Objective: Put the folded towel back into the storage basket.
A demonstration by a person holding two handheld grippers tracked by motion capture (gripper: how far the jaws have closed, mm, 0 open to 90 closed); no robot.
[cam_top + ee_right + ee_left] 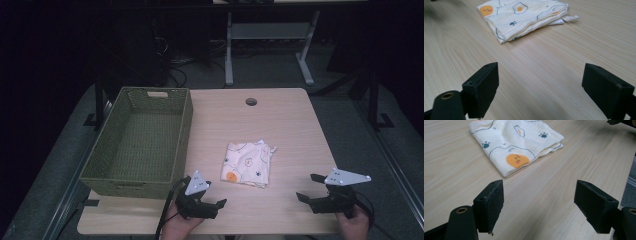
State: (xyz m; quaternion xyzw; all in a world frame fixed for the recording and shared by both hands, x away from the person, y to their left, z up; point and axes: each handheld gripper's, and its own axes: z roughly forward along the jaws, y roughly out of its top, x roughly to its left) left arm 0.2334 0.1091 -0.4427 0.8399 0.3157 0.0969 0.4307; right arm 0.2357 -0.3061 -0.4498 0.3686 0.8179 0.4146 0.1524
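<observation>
Cotton-looking cloth, white with cartoon prints, is lying folded in a rough square on the desk, mid-desk, just right of the green basket but not touching it. Basket is sitting empty at the desk's left.

Left gripper is hovering near the desk's front edge, jaws standing wide, nothing between them; in the left gripper view the cloth is lying ahead, orange-print corner nearest. Right gripper is waiting at front right, well apart from the cloth, jaws also spread wide and empty; its view is showing the cloth with stacked fold edges facing it.

Judging handling: the cloth is looking light, soft, floppy, several layers thick, not fragile. It will probably sag and unfold if it is lifted by one layer only. Best hold is likely a pinch across all layers at a near corner or along the folded edge, jaw sliding low on the desk. One gripper per side should be keeping the fold together.
</observation>
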